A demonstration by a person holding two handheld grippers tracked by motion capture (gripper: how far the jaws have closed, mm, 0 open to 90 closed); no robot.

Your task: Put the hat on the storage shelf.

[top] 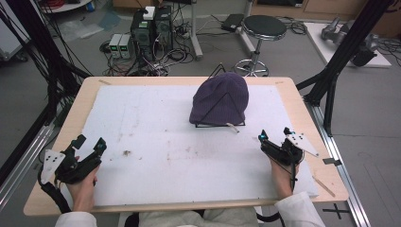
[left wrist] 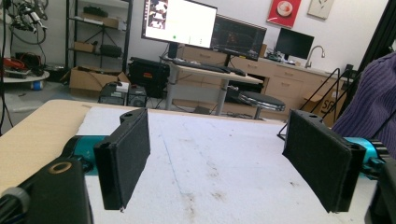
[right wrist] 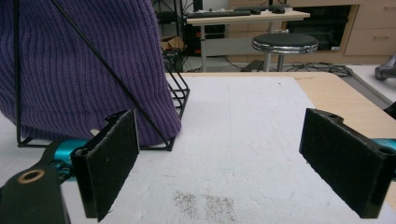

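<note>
Purple knit hat [top: 220, 98] sat draped over black wire stand [top: 221, 124], far-centre of white mat [top: 156, 156], well ahead of me. Stand served as holder (hat its sole load; what lay under knit, couldn't tell). My right gripper [top: 274, 138] rested near mat's right edge, jaws apart, empty, hat just ahead-left. My left gripper [top: 90, 144] low at left, jaws apart too, empty. Judged: pre-reach stage; next move called for right reaching in, pinching knit, lifting clear of wire.
</note>
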